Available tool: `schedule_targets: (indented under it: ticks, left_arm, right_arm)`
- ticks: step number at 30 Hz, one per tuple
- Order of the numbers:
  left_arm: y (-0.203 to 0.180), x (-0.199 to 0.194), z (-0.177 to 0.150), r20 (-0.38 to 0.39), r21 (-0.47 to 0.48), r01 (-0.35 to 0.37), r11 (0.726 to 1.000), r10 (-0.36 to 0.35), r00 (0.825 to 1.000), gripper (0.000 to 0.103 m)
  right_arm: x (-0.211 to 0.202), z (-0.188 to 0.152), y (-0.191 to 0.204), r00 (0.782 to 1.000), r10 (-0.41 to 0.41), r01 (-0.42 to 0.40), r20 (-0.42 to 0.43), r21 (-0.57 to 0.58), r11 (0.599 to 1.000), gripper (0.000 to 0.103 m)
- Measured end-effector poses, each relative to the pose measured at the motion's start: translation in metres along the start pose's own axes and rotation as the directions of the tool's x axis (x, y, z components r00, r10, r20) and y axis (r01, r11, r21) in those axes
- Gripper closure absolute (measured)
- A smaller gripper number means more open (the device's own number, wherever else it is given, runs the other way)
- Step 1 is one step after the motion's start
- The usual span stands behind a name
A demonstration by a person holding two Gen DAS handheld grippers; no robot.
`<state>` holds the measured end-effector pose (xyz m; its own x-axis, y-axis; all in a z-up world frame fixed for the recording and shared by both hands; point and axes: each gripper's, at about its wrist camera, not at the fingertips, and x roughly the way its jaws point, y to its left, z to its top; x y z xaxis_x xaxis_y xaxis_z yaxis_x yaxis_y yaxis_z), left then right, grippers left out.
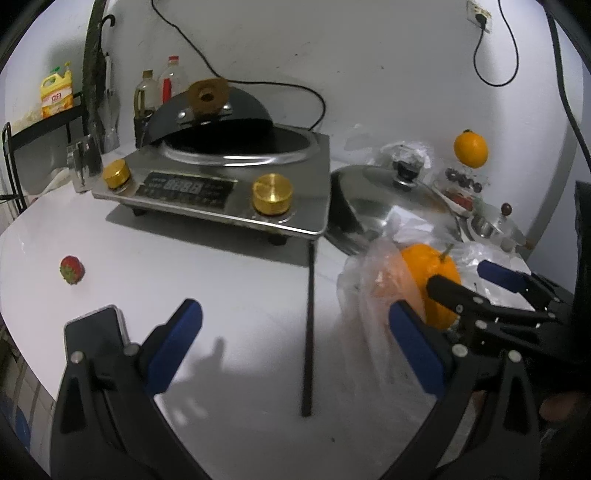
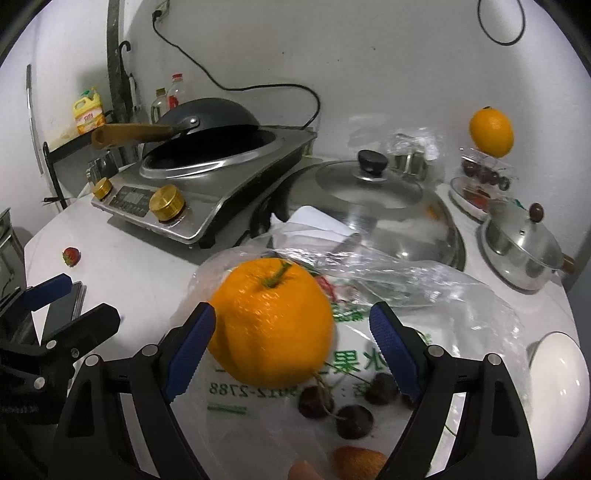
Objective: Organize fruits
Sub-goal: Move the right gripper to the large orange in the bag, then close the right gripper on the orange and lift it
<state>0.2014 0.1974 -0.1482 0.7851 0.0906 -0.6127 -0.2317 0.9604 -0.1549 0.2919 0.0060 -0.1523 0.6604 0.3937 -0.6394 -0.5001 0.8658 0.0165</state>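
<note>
1. My right tongs (image 2: 291,332) are released; the orange (image 2: 271,321) sits between them, touching the left pad, on the plastic bag (image 2: 406,288).
2. My left tongs (image 1: 295,347) are released over bare surface (image 1: 229,288); a strawberry (image 1: 72,270) lies near its left edge.

White tabletop (image 1: 229,295), glossy, with a rounded edge; it reflects an overhead light as soft glare. An induction cooker (image 1: 221,184) sits toward the back of it and serves as reference. Behind the cooker stands a plain white wall (image 1: 369,66), scuffed and marked with small dark spots. High on the wall, right of the cooker, is a wall socket (image 1: 479,15) with a black cable (image 1: 495,55) hanging from it in a loop. Left of the cooker stands a black metal rack (image 1: 44,129); beside the rack a dark pipe (image 1: 94,66) runs upward. Lighting is dim and cool, with soft shadows on the tabletop in front of the cooker.
</note>
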Motion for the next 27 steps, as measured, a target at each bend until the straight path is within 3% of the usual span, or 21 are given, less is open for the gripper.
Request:
schedule_targets:
  ticks: [27]
  left_arm:
    - [0.022,0.019,-0.003,-0.034,-0.035,-0.022,0.999,0.021,0.999,0.001]
  right_arm:
    - [0.046,0.009,0.014,0.998,0.012,-0.013,-0.065,-0.017,1.000,0.012]
